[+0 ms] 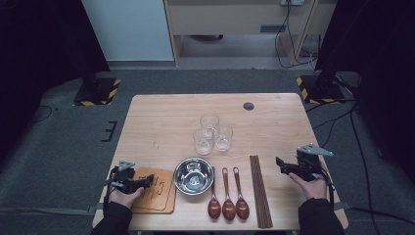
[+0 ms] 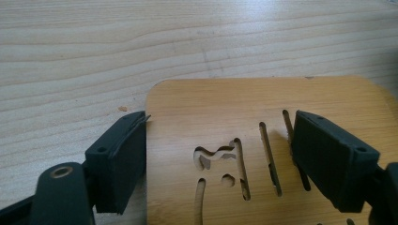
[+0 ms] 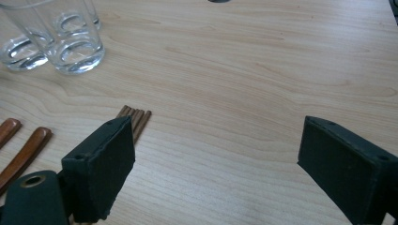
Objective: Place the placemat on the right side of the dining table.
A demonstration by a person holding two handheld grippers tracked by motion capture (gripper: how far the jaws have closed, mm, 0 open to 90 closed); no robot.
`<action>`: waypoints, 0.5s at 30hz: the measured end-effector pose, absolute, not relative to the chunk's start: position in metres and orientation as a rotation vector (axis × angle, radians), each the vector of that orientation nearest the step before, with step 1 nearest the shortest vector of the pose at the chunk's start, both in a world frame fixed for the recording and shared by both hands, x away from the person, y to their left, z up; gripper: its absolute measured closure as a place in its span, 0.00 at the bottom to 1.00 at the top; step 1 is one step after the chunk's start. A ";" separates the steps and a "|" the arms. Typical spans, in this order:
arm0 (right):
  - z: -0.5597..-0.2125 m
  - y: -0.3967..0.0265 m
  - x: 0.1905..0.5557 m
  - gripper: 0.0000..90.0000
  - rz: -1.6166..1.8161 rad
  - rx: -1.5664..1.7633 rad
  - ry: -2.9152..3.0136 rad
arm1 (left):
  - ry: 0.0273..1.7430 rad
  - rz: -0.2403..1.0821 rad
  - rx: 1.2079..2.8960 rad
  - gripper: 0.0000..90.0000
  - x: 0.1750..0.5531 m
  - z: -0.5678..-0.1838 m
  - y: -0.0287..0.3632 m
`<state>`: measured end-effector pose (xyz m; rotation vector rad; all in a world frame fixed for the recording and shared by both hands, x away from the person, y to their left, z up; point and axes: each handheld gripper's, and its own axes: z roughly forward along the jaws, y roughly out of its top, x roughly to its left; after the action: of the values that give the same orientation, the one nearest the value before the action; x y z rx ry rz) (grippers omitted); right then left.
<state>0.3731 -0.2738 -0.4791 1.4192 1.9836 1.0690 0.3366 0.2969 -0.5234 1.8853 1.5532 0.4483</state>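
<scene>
Left gripper (image 2: 218, 154) low over the near-left corner of the table (image 1: 161, 117), jaws straddling the top wooden trivet (image 2: 244, 140) of a stack, pads not yet pressing. Best to square both pads on the board's edges before clamping, then lift level off the stack. Farther right, right gripper (image 3: 211, 164) released, hanging near the chopsticks (image 3: 136, 119).

coaster (image 2: 225, 140) near edge cut off by frame bottom, glasses (image 3: 56, 37) cropped at top, spoon (image 3: 23, 154) bowls out of frame
</scene>
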 end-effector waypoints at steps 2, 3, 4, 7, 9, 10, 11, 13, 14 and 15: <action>-0.476 -0.273 0.373 0.13 1.084 1.422 1.976 | 1.549 0.446 1.889 0.21 0.337 -0.523 0.297; -0.476 -0.273 0.373 0.13 1.084 1.422 1.976 | 1.549 0.446 1.889 0.21 0.337 -0.523 0.297; -0.473 -0.273 0.372 0.13 1.101 1.420 1.964 | 1.547 0.446 1.889 0.21 0.337 -0.523 0.298; -0.470 -0.273 0.372 0.13 1.118 1.415 1.955 | 1.542 0.445 1.890 0.21 0.337 -0.524 0.298; -0.465 -0.270 0.372 0.14 1.151 1.412 1.942 | 1.541 0.442 1.891 0.21 0.337 -0.523 0.298; -0.463 -0.267 0.373 0.14 1.158 1.405 1.945 | 1.537 0.440 1.891 0.21 0.337 -0.524 0.299; -0.463 -0.267 0.373 0.14 1.158 1.405 1.945 | 1.537 0.440 1.891 0.21 0.337 -0.524 0.299; -0.460 -0.263 0.372 0.14 1.169 1.392 1.949 | 1.532 0.442 1.890 0.21 0.337 -0.524 0.299; -0.458 -0.260 0.372 0.14 1.179 1.385 1.952 | 1.531 0.443 1.888 0.21 0.337 -0.524 0.299; -0.456 -0.257 0.372 0.14 1.193 1.380 1.955 | 1.531 0.443 1.887 0.21 0.337 -0.524 0.299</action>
<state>0.3717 -0.2567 -0.4562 1.3800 1.9545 1.1926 0.3368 0.2991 -0.5241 1.8872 1.5313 0.4431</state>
